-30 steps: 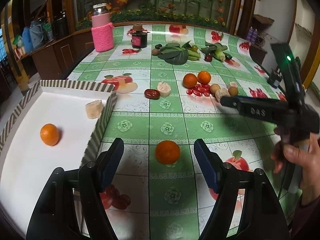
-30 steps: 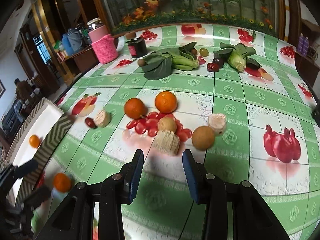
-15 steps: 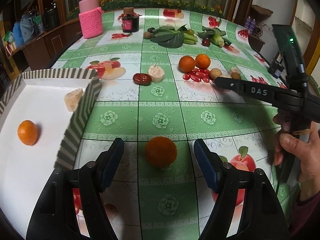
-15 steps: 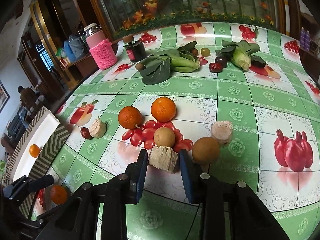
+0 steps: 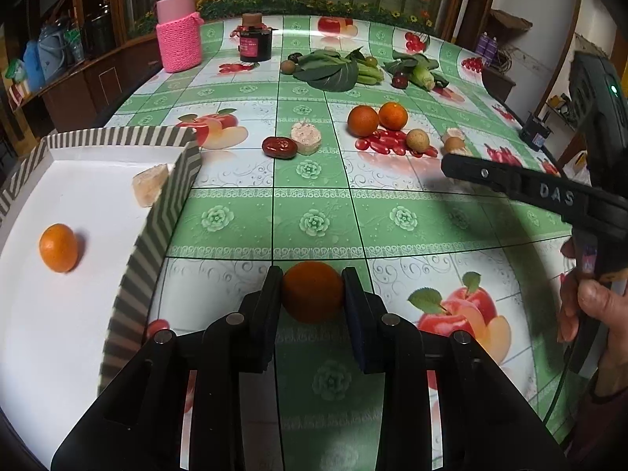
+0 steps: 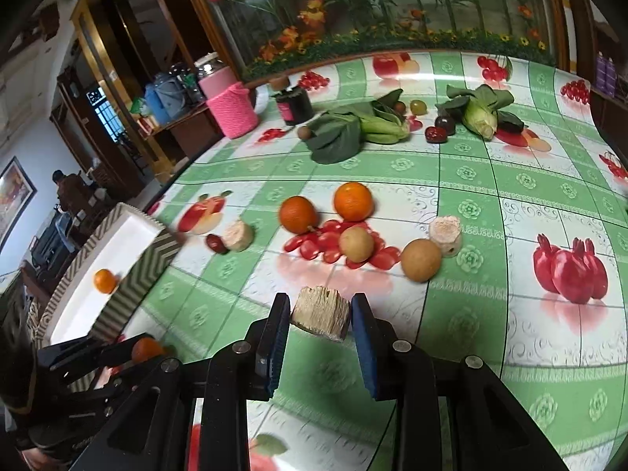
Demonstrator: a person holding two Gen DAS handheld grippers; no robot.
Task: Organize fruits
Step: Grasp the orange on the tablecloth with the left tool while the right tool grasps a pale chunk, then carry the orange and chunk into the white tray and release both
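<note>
A round, matte-skinned orange (image 5: 313, 296) sits between the dark pads of the left gripper (image 5: 313, 298), which presses it from both sides just above the glossy fruit-print tablecloth (image 5: 314, 219), close to the right wall of the tray (image 5: 157, 231). Being nearly spherical, it shows no clear long axis. The right gripper (image 6: 321, 316) has its 2 blue-padded fingers narrowed around a pale, fibrous block (image 6: 322, 313) with a ridged, straw-like face; the pads look to be touching its sides, and the block sits tilted, its broad face toward the camera. The tray is a shallow white box with zigzag-striped paper walls, holding 1 small orange (image 5: 58, 247) and a rough beige chunk (image 5: 150, 189) near its right wall. Farther up the table lie 2 more oranges (image 6: 325, 208) side by side, 2 smooth tan round fruits (image 6: 420, 260) over printed cherry tomatoes, a wrinkled red date (image 5: 279, 146) touching a pale cylinder (image 5: 306, 137), then leafy greens (image 6: 353, 129) and a pink knitted jar (image 5: 178, 35).
</note>
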